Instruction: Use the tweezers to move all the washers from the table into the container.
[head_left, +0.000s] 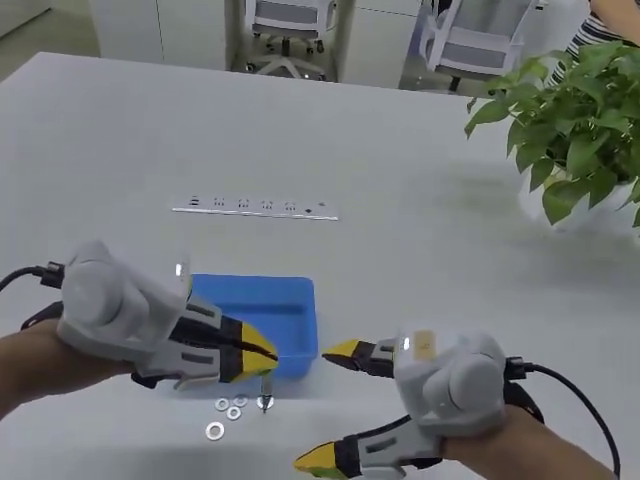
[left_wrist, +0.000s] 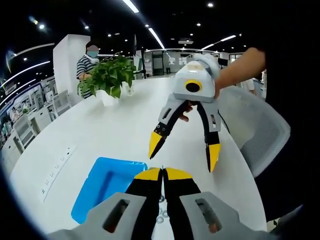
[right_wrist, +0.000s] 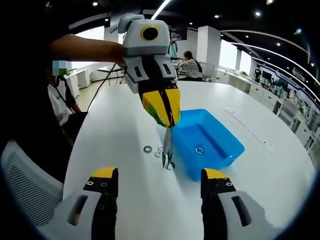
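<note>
A blue container (head_left: 262, 300) stands on the white table, with one washer (right_wrist: 199, 150) lying inside it. Several small silver washers (head_left: 233, 412) lie just in front of the container. My left gripper (head_left: 265, 350) is shut on thin metal tweezers (right_wrist: 167, 145), which point straight down. Their tips rest among the washers (right_wrist: 159, 154) beside the container's (right_wrist: 210, 140) near wall. My right gripper (head_left: 325, 408) stands open with nothing in it, to the right of the washers. In the left gripper view the yellow-tipped jaws are pressed together, and the right gripper (left_wrist: 185, 145) spreads wide ahead.
A white power strip (head_left: 255, 208) lies beyond the container. A potted green plant (head_left: 575, 120) stands at the table's far right. Office chairs (head_left: 290, 25) sit behind the far edge, and people sit in the background. A grey chair (left_wrist: 255, 130) is near the table.
</note>
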